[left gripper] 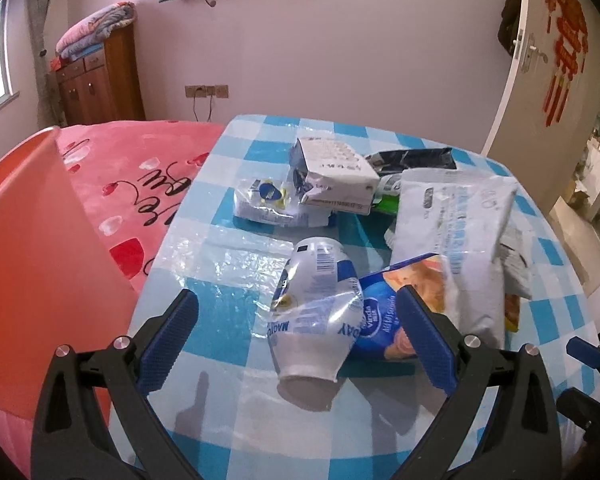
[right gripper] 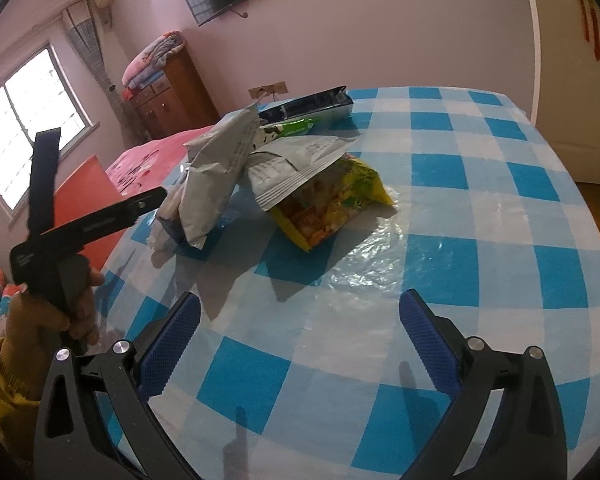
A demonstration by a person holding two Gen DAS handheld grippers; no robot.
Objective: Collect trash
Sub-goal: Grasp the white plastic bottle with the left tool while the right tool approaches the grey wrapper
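Note:
Trash lies on a table with a blue-and-white checked cloth (left gripper: 228, 408). A crushed white plastic bottle (left gripper: 316, 312) lies between the open fingers of my left gripper (left gripper: 298, 300), not gripped. Beside it are a blue snack bag (left gripper: 384, 320), a large white pouch (left gripper: 452, 220), a white carton (left gripper: 332, 172), a small clear wrapper (left gripper: 268, 200) and a dark bag (left gripper: 412, 158). My right gripper (right gripper: 300, 304) is open and empty over bare cloth, short of a yellow snack bag (right gripper: 332, 204) and grey-white pouches (right gripper: 220, 172).
An orange-red bin (left gripper: 40, 264) stands at the table's left edge, also in the right wrist view (right gripper: 84, 188). A pink bed (left gripper: 140, 168) lies behind it. A wooden cabinet (left gripper: 96, 80) stands at the back wall. A door (left gripper: 548, 72) is at right.

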